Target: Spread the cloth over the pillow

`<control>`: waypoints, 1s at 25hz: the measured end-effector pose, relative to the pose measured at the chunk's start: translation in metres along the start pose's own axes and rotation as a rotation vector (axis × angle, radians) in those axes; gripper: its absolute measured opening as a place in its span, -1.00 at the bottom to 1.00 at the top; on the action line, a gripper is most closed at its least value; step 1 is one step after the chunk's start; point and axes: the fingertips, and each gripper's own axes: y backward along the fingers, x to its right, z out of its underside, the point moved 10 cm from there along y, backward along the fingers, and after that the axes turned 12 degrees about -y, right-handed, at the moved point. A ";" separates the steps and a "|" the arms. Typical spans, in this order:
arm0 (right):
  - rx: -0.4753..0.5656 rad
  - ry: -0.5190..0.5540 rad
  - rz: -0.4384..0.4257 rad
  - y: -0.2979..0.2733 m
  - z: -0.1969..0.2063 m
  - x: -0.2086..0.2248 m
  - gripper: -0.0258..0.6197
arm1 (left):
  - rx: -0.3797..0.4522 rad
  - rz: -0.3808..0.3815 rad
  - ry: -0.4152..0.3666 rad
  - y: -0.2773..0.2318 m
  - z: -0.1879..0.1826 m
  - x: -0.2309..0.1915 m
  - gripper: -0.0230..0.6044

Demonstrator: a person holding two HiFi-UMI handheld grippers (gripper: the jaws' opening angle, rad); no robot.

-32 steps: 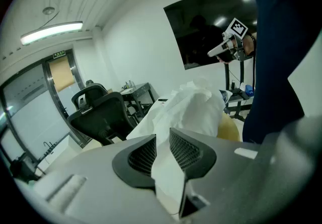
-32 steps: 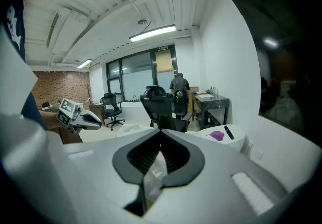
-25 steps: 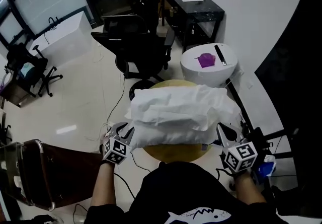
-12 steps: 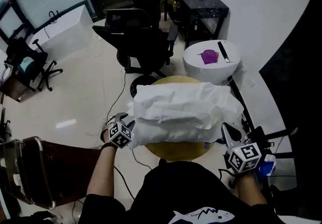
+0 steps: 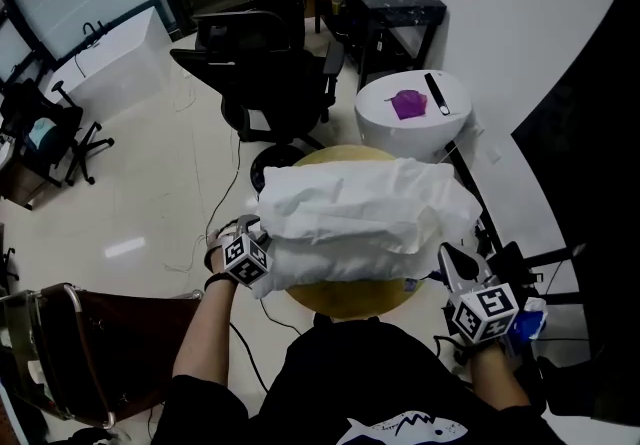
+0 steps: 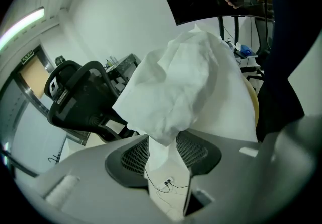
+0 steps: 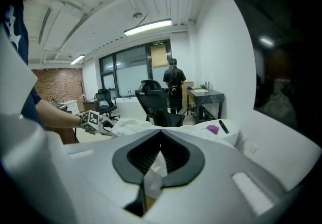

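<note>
Marker cube (image 5: 245,258) on left gripper (image 6: 166,167), beside cloth (image 5: 360,208)

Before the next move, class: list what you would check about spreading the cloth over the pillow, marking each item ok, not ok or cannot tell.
1. The right gripper is shut on the cloth: ok.
2. The left gripper is open: ok; its jaws have just been opening, cloth corner loose between them.
3. The pillow rests on the table: ok.
4. The cloth lies smooth: not ok, wrinkled.
5. The pillow's far side is covered: cannot tell.
</note>
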 end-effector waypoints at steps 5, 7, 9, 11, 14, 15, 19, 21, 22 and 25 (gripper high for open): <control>0.003 -0.006 0.033 -0.003 0.003 -0.002 -0.90 | 0.044 -0.065 -0.039 0.018 -0.006 -0.001 -0.52; 0.005 -0.002 0.048 -0.006 0.004 -0.003 -0.90 | 0.078 -0.115 -0.070 0.024 -0.002 0.001 -0.60; 0.006 0.012 0.068 -0.010 0.006 -0.002 -0.90 | 0.099 -0.147 -0.101 0.031 -0.001 0.002 -0.65; -0.003 0.044 0.099 -0.015 0.010 0.000 -0.90 | 0.112 -0.160 -0.126 0.038 -0.001 0.003 -0.85; -0.046 0.112 0.155 -0.020 0.019 0.006 -0.88 | 0.132 -0.162 -0.138 0.043 -0.004 0.001 -0.92; -0.062 0.140 0.175 -0.021 0.021 0.008 -0.83 | 0.142 -0.164 -0.137 0.045 -0.005 0.000 -0.92; -0.128 0.293 0.268 -0.031 0.025 0.014 -0.57 | 0.184 -0.181 -0.156 0.061 -0.014 -0.008 -0.93; -0.172 0.388 0.306 -0.039 0.029 0.019 -0.54 | 0.202 -0.192 -0.161 0.070 -0.020 -0.012 -0.93; -0.199 0.434 0.321 -0.044 0.032 0.021 -0.54 | 0.209 -0.196 -0.163 0.074 -0.023 -0.014 -0.93; -0.269 0.523 0.378 -0.062 0.043 0.034 -0.53 | 0.219 -0.202 -0.178 0.081 -0.029 -0.020 -0.93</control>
